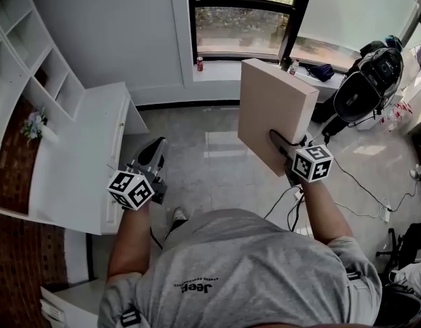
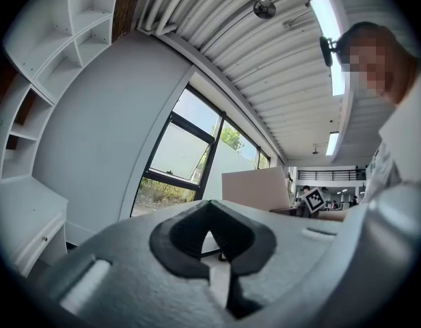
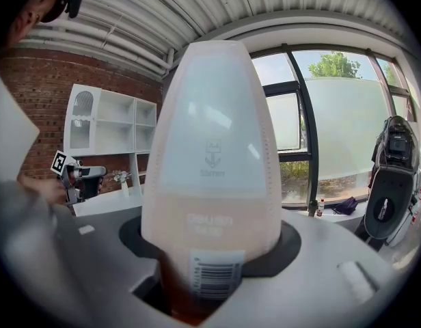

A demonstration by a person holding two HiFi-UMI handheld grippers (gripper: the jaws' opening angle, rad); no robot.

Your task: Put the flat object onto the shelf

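The flat object (image 1: 273, 111) is a thin tan cardboard box, held upright in the air over the floor at centre right. My right gripper (image 1: 280, 144) is shut on its lower edge. In the right gripper view the box (image 3: 214, 149) rises between the jaws, barcode label near the grip, and hides the middle of the room. My left gripper (image 1: 153, 161) is shut and holds nothing, just off the front corner of the white desk (image 1: 80, 156). The white shelf unit (image 1: 33, 67) stands at the left against a brick wall, and also shows as the shelf unit (image 3: 111, 125).
A small bunch of flowers (image 1: 34, 125) sits on the desk by the shelf. A red can (image 1: 200, 63) and a bottle (image 1: 293, 65) stand on the window sill. A black scooter (image 1: 371, 80) is parked at the right, with cables (image 1: 354, 197) on the tiled floor.
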